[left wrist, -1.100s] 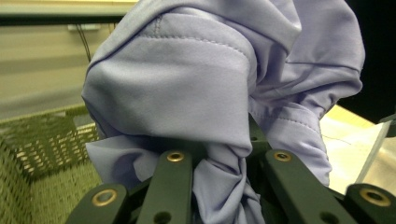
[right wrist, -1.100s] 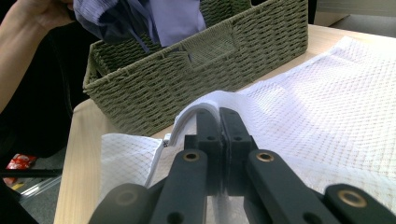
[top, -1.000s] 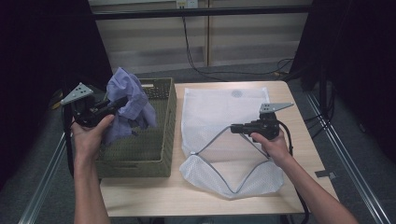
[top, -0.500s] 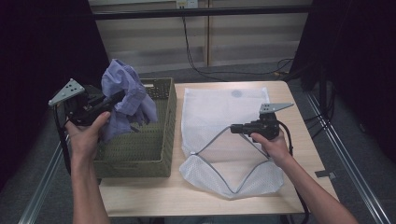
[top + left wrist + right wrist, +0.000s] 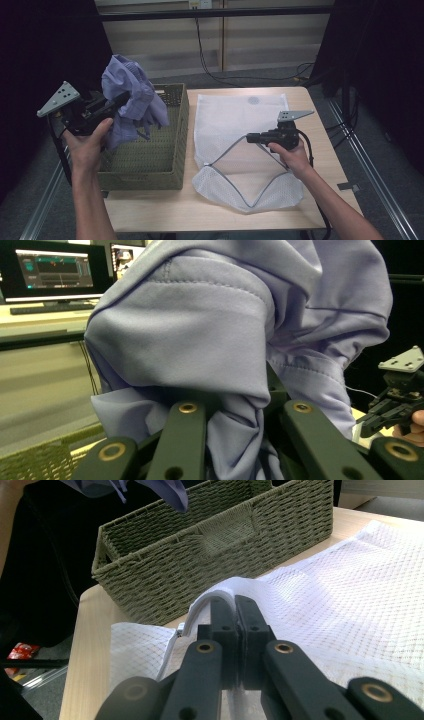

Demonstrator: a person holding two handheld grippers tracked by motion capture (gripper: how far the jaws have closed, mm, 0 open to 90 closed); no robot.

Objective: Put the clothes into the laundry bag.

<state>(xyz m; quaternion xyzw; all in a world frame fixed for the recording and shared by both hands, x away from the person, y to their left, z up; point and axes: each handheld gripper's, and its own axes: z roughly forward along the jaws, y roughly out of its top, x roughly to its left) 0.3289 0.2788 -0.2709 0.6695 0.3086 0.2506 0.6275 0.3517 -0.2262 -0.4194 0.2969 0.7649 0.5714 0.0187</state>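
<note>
The lilac garment [image 5: 131, 102] is gripped in the left gripper [image 5: 119, 98] and held above the far-left end of the woven basket [image 5: 172, 165], hanging bunched, its long axis roughly vertical. To the basket's right, the mesh bag [image 5: 235, 115] lies, its zipped rim pinched by the right gripper [image 5: 251, 138]; the mouth seems to be held open towards the garment.

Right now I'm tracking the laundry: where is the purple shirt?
In the high view the purple shirt hangs at the left, clamped in the left gripper, above the green woven basket's far left corner.
</note>
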